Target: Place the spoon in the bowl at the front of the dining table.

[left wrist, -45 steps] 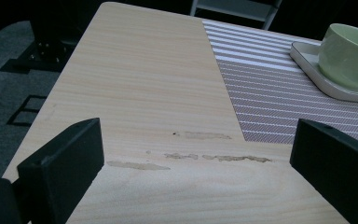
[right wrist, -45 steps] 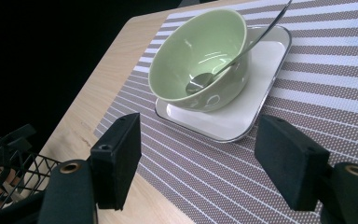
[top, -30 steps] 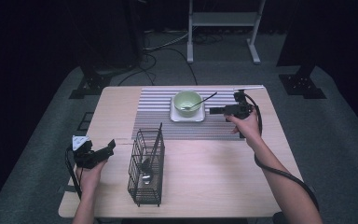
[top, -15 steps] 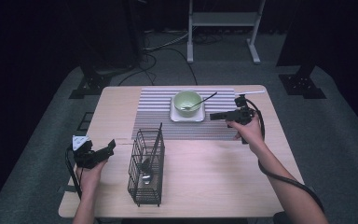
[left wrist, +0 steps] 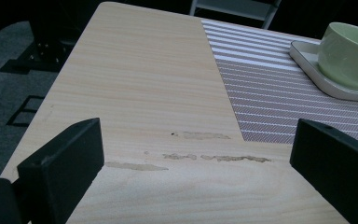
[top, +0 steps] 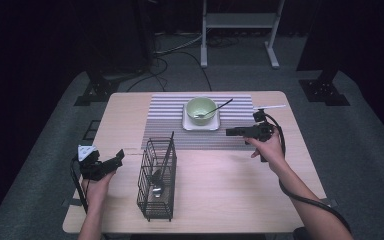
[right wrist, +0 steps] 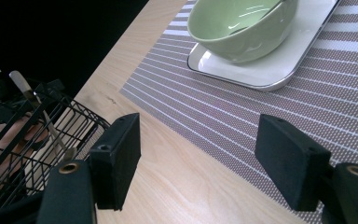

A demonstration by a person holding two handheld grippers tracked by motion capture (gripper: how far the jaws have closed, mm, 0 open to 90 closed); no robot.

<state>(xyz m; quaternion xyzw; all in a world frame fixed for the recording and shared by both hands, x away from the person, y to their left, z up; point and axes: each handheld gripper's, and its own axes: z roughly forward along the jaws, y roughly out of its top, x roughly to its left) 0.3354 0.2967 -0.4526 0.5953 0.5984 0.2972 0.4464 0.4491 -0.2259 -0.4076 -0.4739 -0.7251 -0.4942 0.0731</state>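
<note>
- Now the right gripper [top: 228, 132], its jaws standing wide and holding nothing, is hovering over the mat [top: 170, 131] near the bowl [top: 201, 108].
- Likely next: reaching the spoon [top: 215, 109] in that bowl (which is sitting on a plate [top: 200, 125]).
- Beside the rack [top: 156, 181], which is carrying utensils, the left gripper [top: 118, 155] is waiting, jaws wide, empty.
</note>
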